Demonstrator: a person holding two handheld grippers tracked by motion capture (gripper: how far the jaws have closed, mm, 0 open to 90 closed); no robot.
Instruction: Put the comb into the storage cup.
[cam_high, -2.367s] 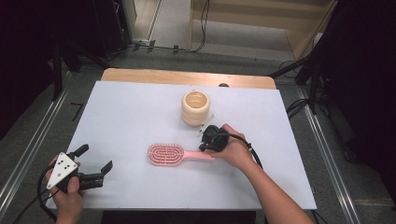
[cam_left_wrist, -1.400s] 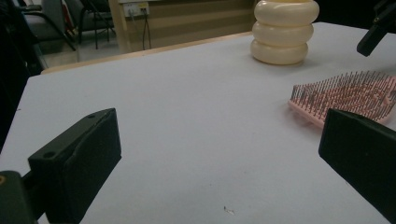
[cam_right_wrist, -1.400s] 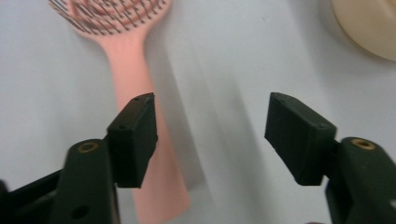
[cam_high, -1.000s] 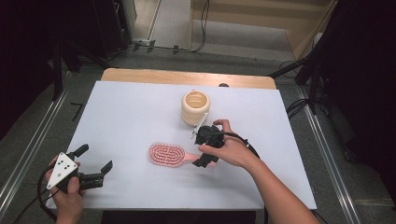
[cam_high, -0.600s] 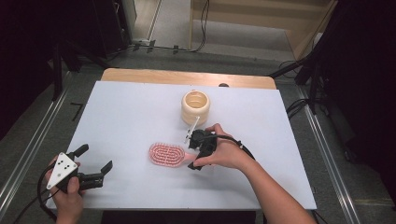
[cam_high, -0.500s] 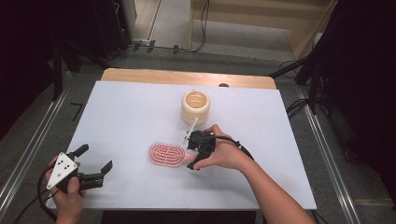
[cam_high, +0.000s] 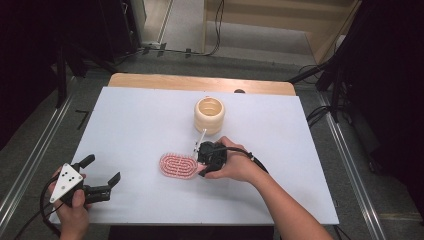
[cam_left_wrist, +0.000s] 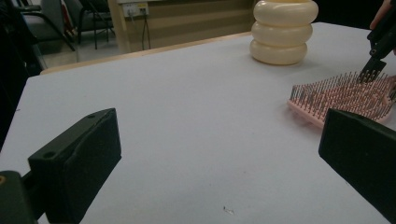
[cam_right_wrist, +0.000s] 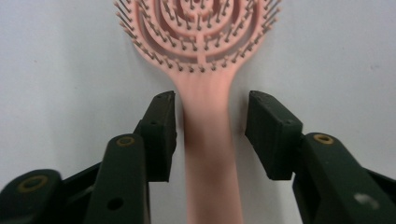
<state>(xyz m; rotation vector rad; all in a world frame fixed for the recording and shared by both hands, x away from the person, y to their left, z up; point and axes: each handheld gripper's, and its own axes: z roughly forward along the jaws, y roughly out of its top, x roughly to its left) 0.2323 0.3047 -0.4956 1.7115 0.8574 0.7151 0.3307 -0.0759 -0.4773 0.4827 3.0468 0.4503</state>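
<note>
Pink hairbrush (cam_right_wrist: 205, 121) handle lies between the spread jaws of the lowered right tool (cam_right_wrist: 211, 122).

Right tongs (cam_right_wrist: 210, 126) jaws apart, pointed down, right forearm reaching in from lower right. Left tongs (cam_high: 102, 176) jaws wide apart, held low at near-left corner.

The right gripper (cam_high: 204, 156) has slid leftward along the pink hairbrush (cam_high: 178, 167) from its handle end to the neck, its jaws now straddling the handle (cam_right_wrist: 208, 140).
</note>
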